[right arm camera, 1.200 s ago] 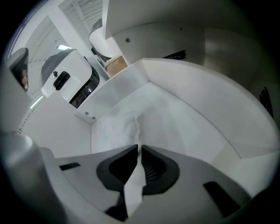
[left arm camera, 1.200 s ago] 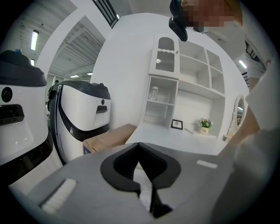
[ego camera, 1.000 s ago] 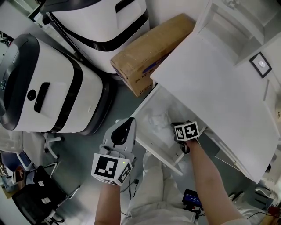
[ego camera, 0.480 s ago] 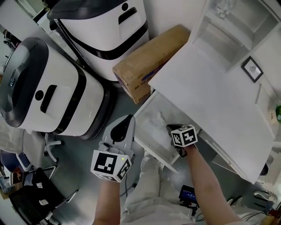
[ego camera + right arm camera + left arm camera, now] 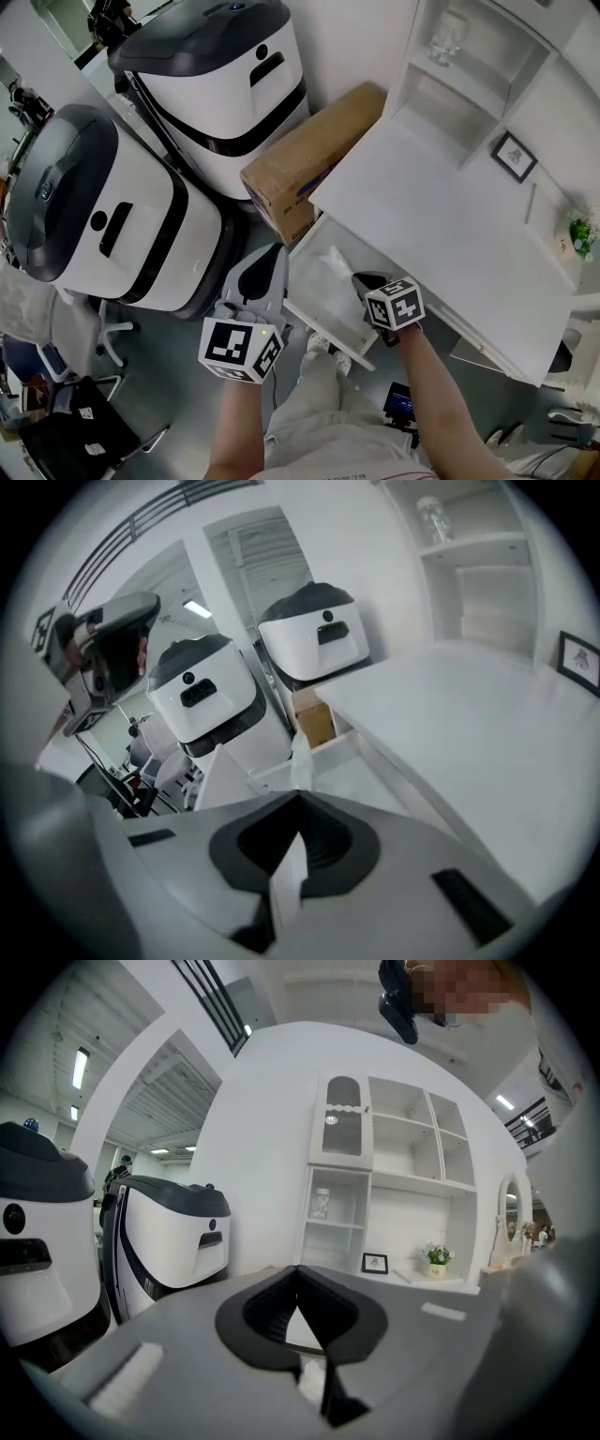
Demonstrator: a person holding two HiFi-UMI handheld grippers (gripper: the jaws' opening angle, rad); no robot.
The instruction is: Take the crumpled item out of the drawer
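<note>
A white crumpled item (image 5: 334,261) rises out of the open white drawer (image 5: 323,323) under the desk. My right gripper (image 5: 360,278) is over the drawer's right part and shut on that item. In the right gripper view a white strip of the crumpled item (image 5: 300,754) runs from between the closed jaws of the right gripper (image 5: 299,803) toward the drawer (image 5: 361,766). My left gripper (image 5: 271,255) hovers just left of the drawer's front corner, jaws together. In its own view, the left gripper (image 5: 299,1273) points at the far shelves, and I see nothing held.
The white desk top (image 5: 441,216) overhangs the drawer's back. A cardboard box (image 5: 300,164) lies beside the desk on the left. Two large white machines (image 5: 225,75) (image 5: 103,216) stand on the floor to the left. Shelves (image 5: 469,66) and a small picture frame (image 5: 513,156) are at the back.
The head view has pulled back and tilted up. The right gripper stays shut on the crumpled item, which now looks drawn up longer out of the drawer. The left gripper has barely moved.
</note>
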